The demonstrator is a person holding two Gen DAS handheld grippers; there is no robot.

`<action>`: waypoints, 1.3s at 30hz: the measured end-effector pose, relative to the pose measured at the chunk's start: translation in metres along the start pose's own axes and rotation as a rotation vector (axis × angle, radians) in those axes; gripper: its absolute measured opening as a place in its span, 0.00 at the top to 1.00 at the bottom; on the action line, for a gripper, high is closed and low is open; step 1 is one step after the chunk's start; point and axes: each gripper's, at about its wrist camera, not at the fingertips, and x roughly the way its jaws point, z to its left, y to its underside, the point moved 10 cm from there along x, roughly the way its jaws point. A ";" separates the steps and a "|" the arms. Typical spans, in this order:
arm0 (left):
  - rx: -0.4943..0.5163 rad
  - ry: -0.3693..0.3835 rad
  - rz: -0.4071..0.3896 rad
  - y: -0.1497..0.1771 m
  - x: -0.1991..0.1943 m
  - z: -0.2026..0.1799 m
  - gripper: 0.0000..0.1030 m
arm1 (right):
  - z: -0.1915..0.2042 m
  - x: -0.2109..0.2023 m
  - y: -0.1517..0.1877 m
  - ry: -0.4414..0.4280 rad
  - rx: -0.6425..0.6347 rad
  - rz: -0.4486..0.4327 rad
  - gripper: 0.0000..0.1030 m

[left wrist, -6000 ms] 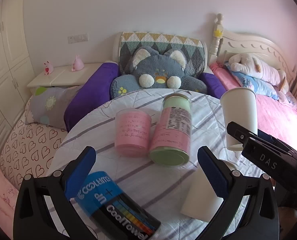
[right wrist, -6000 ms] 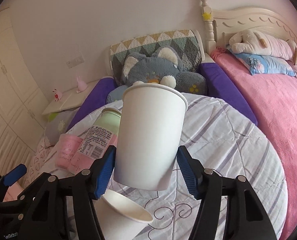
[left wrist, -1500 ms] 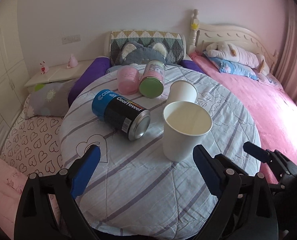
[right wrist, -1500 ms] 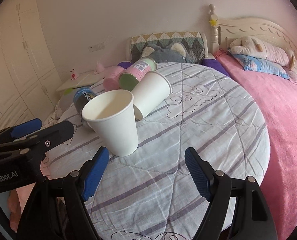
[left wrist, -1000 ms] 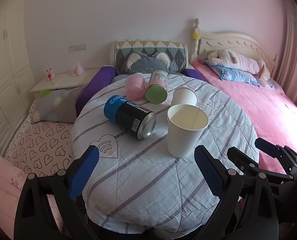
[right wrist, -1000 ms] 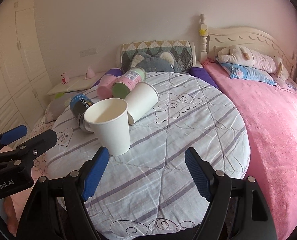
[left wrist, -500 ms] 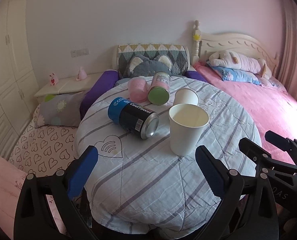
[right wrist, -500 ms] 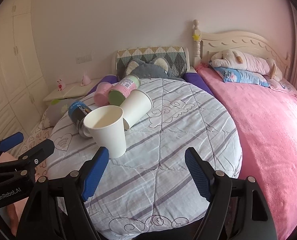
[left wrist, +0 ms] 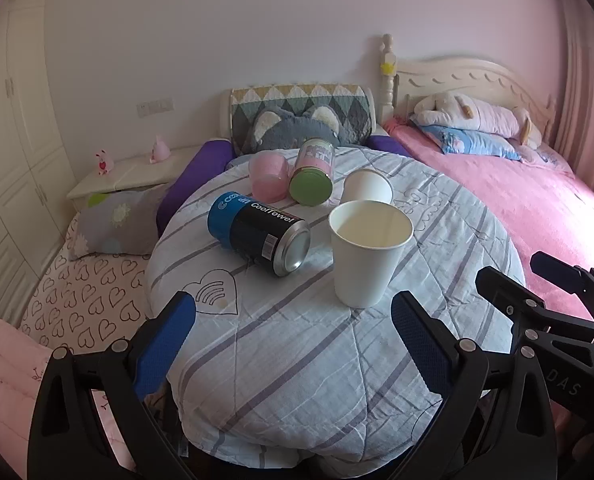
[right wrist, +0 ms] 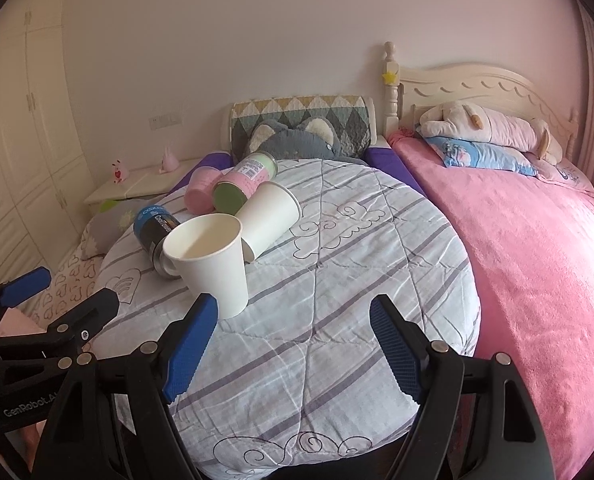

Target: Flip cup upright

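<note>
A white paper cup [left wrist: 369, 252] stands upright, mouth up, on the round cloth-covered table [left wrist: 297, 352]; it also shows in the right wrist view [right wrist: 209, 258]. A second white paper cup [left wrist: 367, 187] lies on its side behind it, also in the right wrist view [right wrist: 271, 216]. My left gripper [left wrist: 293, 340] is open and empty, held back over the table's near edge. My right gripper [right wrist: 293, 344] is open and empty, just right of the upright cup and nearer than it.
A blue and black can [left wrist: 259, 232], a pink and green jar [left wrist: 313, 174] and a pink cup [left wrist: 267, 172] lie on their sides on the table's far left. A pink bed [right wrist: 537, 248] is to the right, a nightstand [left wrist: 133, 172] at the back left.
Six seconds ago my right gripper held the white cup in the air. The cup now stands upright on the table, and both grippers have drawn back from it.
</note>
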 end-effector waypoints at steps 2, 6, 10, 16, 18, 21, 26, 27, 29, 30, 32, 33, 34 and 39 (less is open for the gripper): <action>-0.002 0.000 0.006 0.000 0.003 0.001 0.03 | 0.000 0.001 0.001 -0.002 0.001 0.004 0.22; -0.008 0.000 0.008 0.000 0.005 0.002 0.03 | 0.000 0.003 0.002 -0.002 0.002 0.010 0.22; -0.007 0.000 0.005 0.000 0.006 0.001 0.03 | -0.001 0.005 0.003 -0.004 0.004 0.015 0.22; -0.002 0.000 0.012 0.001 0.009 -0.001 0.03 | -0.001 0.006 0.003 -0.007 0.005 0.013 0.22; -0.002 0.000 0.011 0.001 0.010 -0.001 0.03 | -0.002 0.005 0.003 -0.005 0.006 0.013 0.22; -0.001 0.001 0.015 0.001 0.011 -0.002 0.03 | -0.001 0.005 0.004 -0.008 0.007 0.017 0.22; -0.003 0.000 0.018 0.003 0.013 -0.001 0.03 | -0.003 0.008 0.005 -0.009 0.010 0.023 0.22; -0.003 0.001 0.018 0.003 0.013 -0.001 0.03 | -0.003 0.008 0.005 -0.009 0.010 0.024 0.22; -0.002 0.000 0.018 0.003 0.013 -0.001 0.03 | -0.003 0.007 0.005 -0.008 0.010 0.023 0.22; -0.002 0.000 0.018 0.003 0.014 -0.001 0.03 | -0.003 0.008 0.005 -0.009 0.010 0.025 0.22; -0.004 0.000 0.019 0.004 0.014 0.000 0.03 | -0.002 0.008 0.005 -0.010 0.010 0.027 0.22; -0.004 0.000 0.020 0.004 0.015 0.000 0.03 | -0.002 0.008 0.006 -0.011 0.010 0.028 0.22; -0.004 -0.001 0.019 0.004 0.015 0.000 0.03 | -0.002 0.009 0.006 -0.011 0.010 0.030 0.22; -0.006 -0.004 0.024 0.005 0.017 0.002 0.03 | 0.001 0.013 0.007 -0.015 0.007 0.041 0.22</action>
